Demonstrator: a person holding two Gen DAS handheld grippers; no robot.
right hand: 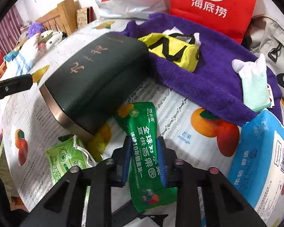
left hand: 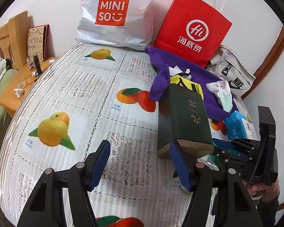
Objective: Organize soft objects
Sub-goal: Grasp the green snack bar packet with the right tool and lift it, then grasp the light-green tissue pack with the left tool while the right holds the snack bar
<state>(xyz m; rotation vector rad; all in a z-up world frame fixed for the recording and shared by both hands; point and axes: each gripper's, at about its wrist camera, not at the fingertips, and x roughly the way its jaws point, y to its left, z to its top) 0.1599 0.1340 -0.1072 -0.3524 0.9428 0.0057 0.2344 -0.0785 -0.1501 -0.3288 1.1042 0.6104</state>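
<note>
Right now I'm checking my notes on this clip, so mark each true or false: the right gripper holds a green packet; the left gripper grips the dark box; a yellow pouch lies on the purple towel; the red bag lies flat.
1. The right gripper is shut on the green packet. True.
2. The left gripper grips the dark box. False: it is open, holding nothing.
3. The yellow pouch lies on the purple towel. True.
4. The red bag lies flat. False: it stands upright.
</note>
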